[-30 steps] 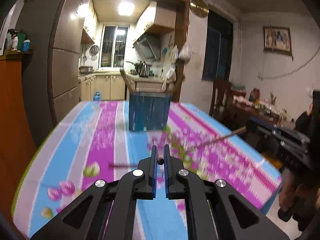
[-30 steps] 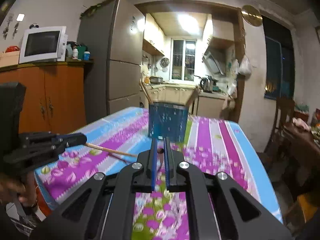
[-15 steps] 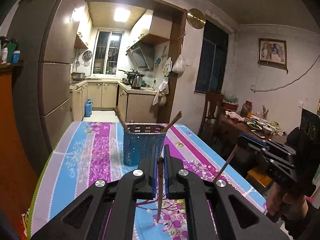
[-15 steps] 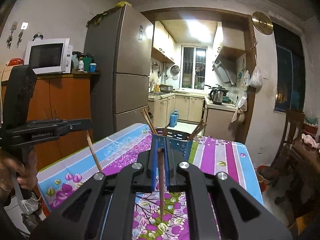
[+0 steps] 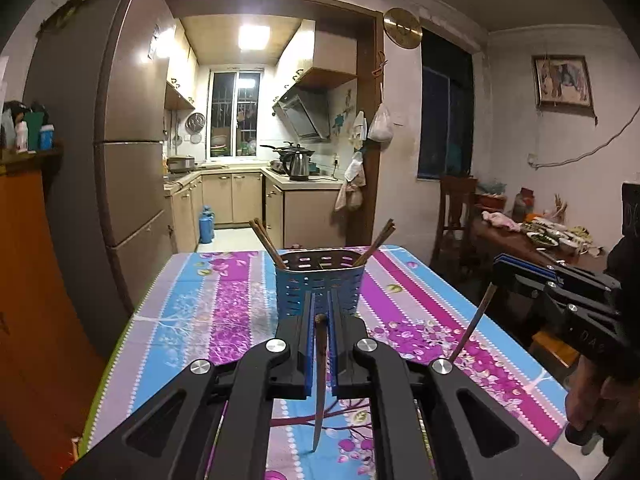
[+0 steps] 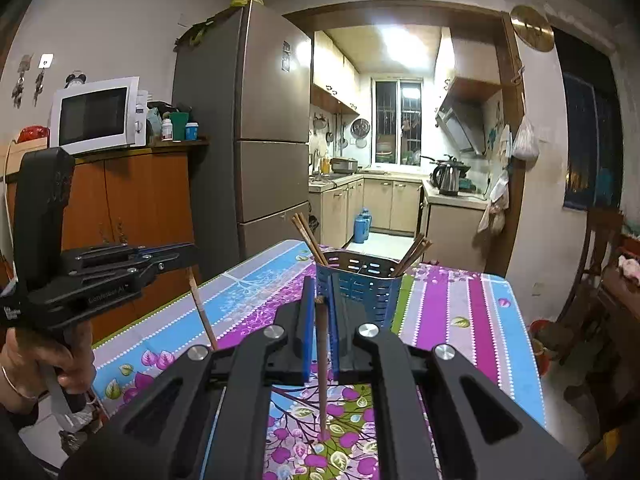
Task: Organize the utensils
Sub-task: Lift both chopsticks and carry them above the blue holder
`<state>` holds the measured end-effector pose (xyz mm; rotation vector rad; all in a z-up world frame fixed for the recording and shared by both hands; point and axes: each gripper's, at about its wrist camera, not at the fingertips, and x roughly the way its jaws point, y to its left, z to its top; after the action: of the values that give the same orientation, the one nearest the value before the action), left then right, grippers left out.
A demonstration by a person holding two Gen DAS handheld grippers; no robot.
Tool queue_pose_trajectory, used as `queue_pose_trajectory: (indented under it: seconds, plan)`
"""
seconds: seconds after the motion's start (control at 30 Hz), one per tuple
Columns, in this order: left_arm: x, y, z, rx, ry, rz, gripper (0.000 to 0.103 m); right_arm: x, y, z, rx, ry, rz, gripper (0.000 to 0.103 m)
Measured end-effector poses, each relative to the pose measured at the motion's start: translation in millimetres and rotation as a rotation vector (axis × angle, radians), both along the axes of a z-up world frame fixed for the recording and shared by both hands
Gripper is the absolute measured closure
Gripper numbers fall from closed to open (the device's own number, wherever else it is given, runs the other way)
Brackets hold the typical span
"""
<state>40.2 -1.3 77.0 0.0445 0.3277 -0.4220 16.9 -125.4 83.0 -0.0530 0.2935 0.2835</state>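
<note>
Left gripper: jaws nearly closed, clamped on one chopstick. Brown wood, slim, tapering; gripped near its thick top end, hanging almost upright, thin tip low above the cloth.

Right gripper: jaws likewise narrow, pinching a second chopstick. Same brown wood, gripped at the top, hanging nearly straight down over the cloth.

Holder: blue, perforated with slots, oval rim; stands upright on the cloth straight ahead of both grippers, beyond the fingertips. Contains further chopsticks, brown, leaning outward in two bundles, left and right.

Cloth: striped blue, purple and pink, with flower print.
</note>
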Motion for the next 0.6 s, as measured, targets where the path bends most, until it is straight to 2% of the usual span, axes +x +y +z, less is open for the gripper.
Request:
queue_pose_trajectory:
  seconds: [0.27, 0.6]
  plan:
    - [11.5, -9.8, 28.8, 0.065, -0.104, 0.055, 0.096, 25.4, 5.1, 31.9, 0.002, -0.018, 0.018, 0.098]
    - [39.0, -30.7, 75.9, 0.100, -0.217, 0.101, 0.096, 76.1, 11.7, 95.8, 0.018, -0.064, 0.024, 0.098]
